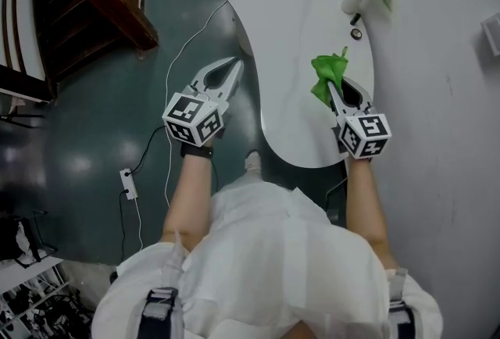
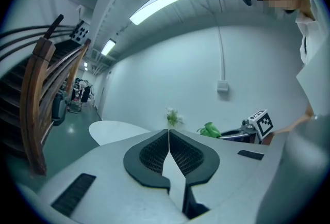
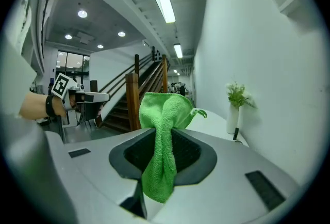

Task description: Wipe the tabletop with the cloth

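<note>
Head view: right hand-held gripper (image 1: 334, 91) pinches green cloth (image 1: 326, 72), left hand-held gripper (image 1: 236, 65) pressed together.

The cloth (image 1: 326, 73) is bright green, bunched into a narrow rope and pinched between the jaws of the right tongs (image 1: 334, 89); its loose end fans out past their tips; the white, glossy, kidney-shaped worktop (image 1: 289, 25) lies beneath those tongs.
</note>
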Demonstrator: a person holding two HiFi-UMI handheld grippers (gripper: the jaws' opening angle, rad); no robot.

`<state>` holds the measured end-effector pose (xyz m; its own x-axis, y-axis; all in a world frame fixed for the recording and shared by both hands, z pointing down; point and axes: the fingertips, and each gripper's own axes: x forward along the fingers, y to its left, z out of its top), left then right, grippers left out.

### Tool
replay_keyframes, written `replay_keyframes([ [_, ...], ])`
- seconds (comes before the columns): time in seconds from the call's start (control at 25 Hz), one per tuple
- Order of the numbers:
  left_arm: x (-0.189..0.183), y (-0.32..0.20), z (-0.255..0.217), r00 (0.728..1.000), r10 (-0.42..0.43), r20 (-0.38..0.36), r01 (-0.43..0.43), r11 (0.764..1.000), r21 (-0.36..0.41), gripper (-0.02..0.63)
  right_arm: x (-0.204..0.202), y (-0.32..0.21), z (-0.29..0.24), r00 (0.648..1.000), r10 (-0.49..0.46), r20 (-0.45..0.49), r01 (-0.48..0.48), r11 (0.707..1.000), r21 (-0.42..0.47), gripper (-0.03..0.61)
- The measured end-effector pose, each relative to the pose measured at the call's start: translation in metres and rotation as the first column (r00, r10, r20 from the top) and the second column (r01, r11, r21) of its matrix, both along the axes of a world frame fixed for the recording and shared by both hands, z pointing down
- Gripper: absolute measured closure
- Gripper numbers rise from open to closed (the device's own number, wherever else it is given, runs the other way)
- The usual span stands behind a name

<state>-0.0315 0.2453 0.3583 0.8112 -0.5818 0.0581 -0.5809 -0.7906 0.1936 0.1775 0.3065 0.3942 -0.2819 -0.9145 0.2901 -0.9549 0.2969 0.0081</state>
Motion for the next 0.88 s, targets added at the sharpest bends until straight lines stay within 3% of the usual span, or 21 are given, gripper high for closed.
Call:
replay_keyframes([
  [0.4,0.008,-0.064,0.040,1.000,0.024,0.002,-0.024,0.998,-0.066,0.596,-0.057,-0.104,0.061,0.988,-0.147,-0.052,0.136,0.976,-0.169,0.495],
  [0.88,0.033,-0.099,0.099,0.995,-0.064,0.075,0.076,0.982,-0.172,0.597,-0.059,-0.173,0.177,0.953,-0.289,-0.095,0.226,0.881,-0.415,0.495],
])
